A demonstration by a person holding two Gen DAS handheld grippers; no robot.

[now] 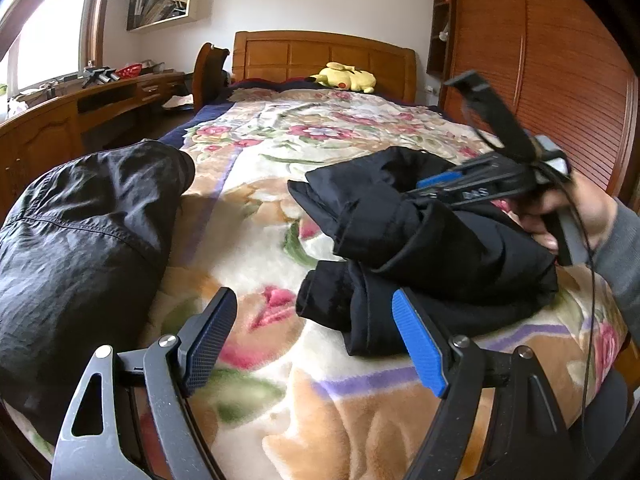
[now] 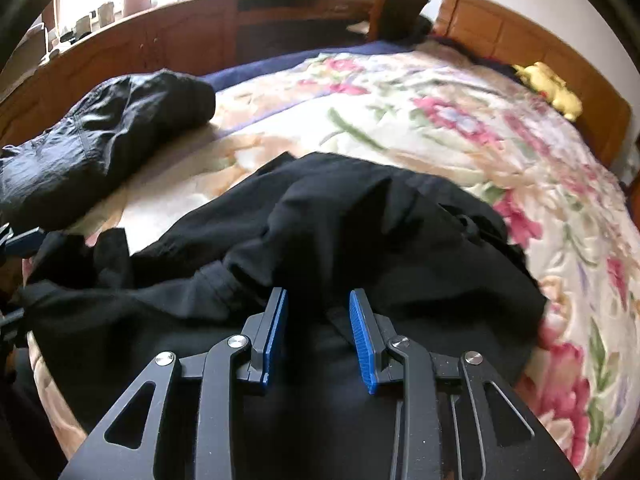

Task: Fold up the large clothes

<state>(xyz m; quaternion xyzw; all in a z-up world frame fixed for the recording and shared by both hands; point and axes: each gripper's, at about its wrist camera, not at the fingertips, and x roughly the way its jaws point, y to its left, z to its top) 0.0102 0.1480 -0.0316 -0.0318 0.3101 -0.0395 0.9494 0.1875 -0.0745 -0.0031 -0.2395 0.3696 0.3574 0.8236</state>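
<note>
Nearest the left wrist lens, the left gripper (image 1: 312,320) hangs with its blue-padded jaws spread wide and nothing between them, just above the floral plush blanket (image 1: 360,120) that covers the bed. On that blanket, near its foot edge, lies the folded black garment (image 2: 340,232), bunched into thick layers, one cuffed sleeve end turned toward the blanket's middle. A second dark, slightly shiny crumpled garment (image 1: 80,216) lies on the blanket's window-side edge, apart from the folded one. Over the folded garment the right gripper (image 2: 318,320) points down, its jaws parted by a narrow gap and empty, black cloth just beyond the tips; a hand (image 1: 576,208) in a grey sleeve holds it. At the blanket's far end, a small yellow plush toy (image 1: 346,77) rests by the wooden headboard (image 1: 280,52).
</note>
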